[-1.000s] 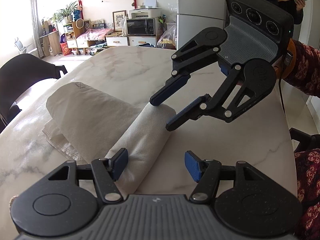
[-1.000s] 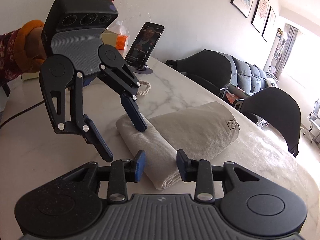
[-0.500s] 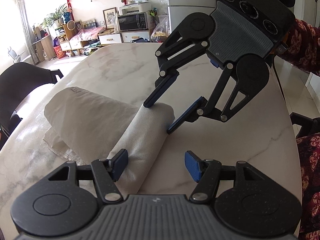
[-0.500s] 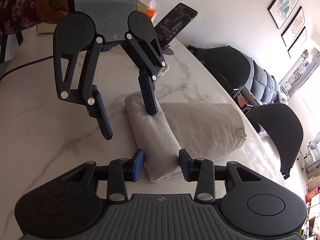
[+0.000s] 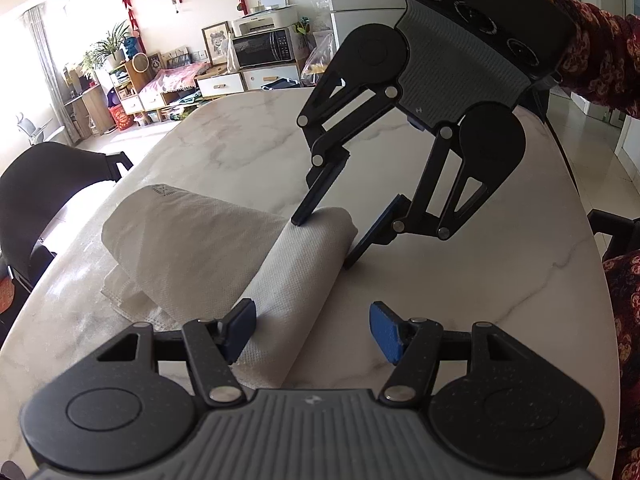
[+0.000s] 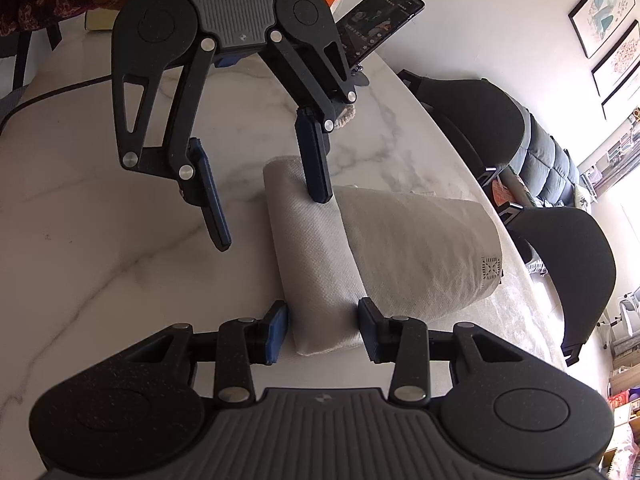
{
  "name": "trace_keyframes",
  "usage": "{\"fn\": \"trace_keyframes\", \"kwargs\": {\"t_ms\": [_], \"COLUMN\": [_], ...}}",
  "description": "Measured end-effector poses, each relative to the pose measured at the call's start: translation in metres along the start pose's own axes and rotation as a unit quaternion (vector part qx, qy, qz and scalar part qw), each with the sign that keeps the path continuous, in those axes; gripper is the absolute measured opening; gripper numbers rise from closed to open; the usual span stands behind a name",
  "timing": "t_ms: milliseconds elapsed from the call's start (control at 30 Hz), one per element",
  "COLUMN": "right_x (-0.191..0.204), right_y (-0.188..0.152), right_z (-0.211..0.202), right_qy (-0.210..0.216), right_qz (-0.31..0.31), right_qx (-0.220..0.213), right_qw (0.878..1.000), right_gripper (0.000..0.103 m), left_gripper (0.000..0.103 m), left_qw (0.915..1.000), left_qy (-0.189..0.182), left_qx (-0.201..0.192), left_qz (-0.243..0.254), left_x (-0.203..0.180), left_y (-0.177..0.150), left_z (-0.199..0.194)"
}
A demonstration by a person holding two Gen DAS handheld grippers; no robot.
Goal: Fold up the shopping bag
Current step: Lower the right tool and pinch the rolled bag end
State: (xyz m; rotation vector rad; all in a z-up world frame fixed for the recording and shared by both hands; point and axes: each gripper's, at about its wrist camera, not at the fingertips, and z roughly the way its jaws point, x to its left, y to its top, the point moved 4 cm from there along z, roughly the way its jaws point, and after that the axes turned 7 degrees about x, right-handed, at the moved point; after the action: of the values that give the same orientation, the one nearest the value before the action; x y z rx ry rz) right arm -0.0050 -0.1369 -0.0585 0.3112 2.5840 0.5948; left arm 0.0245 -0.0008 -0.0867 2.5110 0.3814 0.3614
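A white shopping bag [image 5: 224, 256], partly rolled, lies on a marble desk [image 5: 460, 280] at the centre of both views, its rolled end pointing toward the lower frame edge. In the left wrist view bare marble runs from the roll to the desk's curved edge at right; at left the bag's loose layers reach close to the rim, beside a black chair [image 5: 44, 196].

The left tool [image 5: 313, 330] stands open, one finger [image 5: 239, 330] touching the roll's near end, the other finger well clear over bare marble. The right tool [image 6: 323, 330] straddles the opposite end of the roll with its jaws open, narrower than the left; whether its pads [image 6: 276, 332] touch the fabric cannot be told.

Compared with a second ago, the right tool has rolled more upright and come down, so that in the left wrist view one fingertip now rests on top of the roll and the other beside it near the desk. The bag's roll looks unchanged.

In the right wrist view, upper centre, a phone [image 6: 380, 20] on a stand and a black cable [image 6: 52, 96] at upper left sit beyond the roll, apart from it. Two dark chairs [image 6: 560, 264] crowd the desk's right edge.
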Motion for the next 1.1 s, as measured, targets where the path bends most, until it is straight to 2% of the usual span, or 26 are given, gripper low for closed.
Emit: {"fn": "trace_keyframes", "kwargs": {"t_ms": [200, 333, 433, 500, 567, 667, 733, 833, 933, 1100], "right_x": [-0.027, -0.046, -0.058, -0.065, -0.073, -0.074, -0.068, -0.058, -0.045, -0.018], "right_y": [-0.002, -0.006, -0.012, -0.019, -0.026, -0.035, -0.037, -0.035, -0.028, -0.013], "right_z": [0.0, 0.001, 0.0, -0.001, -0.002, -0.005, -0.011, -0.019, -0.02, -0.014], "right_qy": [0.065, 0.115, 0.149, 0.177, 0.203, 0.209, 0.199, 0.163, 0.126, 0.057], "right_qz": [0.071, 0.126, 0.167, 0.205, 0.245, 0.269, 0.264, 0.236, 0.191, 0.077], "right_qx": [-0.015, -0.027, -0.039, -0.052, -0.068, -0.093, -0.106, -0.118, -0.117, -0.085], "right_qw": [0.995, 0.985, 0.974, 0.961, 0.946, 0.935, 0.938, 0.951, 0.966, 0.992], "right_gripper": [0.042, 0.042, 0.042, 0.041, 0.039, 0.036, 0.036, 0.04, 0.046, 0.051], "left_gripper": [0.063, 0.065, 0.065, 0.064, 0.059, 0.049, 0.041, 0.039, 0.039, 0.039], "left_qw": [0.9998, 0.9992, 0.9982, 0.9974, 0.9963, 0.9926, 0.9859, 0.9759, 0.9696, 0.9663], "left_qy": [-0.004, -0.011, -0.018, -0.024, -0.029, -0.046, -0.07, -0.104, -0.123, -0.13], "left_qx": [-0.018, -0.038, -0.054, -0.062, -0.07, -0.083, -0.094, -0.106, -0.116, -0.125], "left_qz": [-0.002, -0.006, -0.019, -0.029, -0.041, -0.076, -0.119, -0.16, -0.177, -0.184], "left_x": [0.009, 0.015, 0.02, 0.023, 0.026, 0.035, 0.048, 0.06, 0.067, 0.068], "left_y": [-0.002, -0.005, -0.007, -0.008, -0.01, -0.013, -0.016, -0.021, -0.022, -0.025], "left_z": [0.005, 0.009, 0.011, 0.011, 0.011, 0.007, 0.008, 0.006, 0.008, 0.006]}}
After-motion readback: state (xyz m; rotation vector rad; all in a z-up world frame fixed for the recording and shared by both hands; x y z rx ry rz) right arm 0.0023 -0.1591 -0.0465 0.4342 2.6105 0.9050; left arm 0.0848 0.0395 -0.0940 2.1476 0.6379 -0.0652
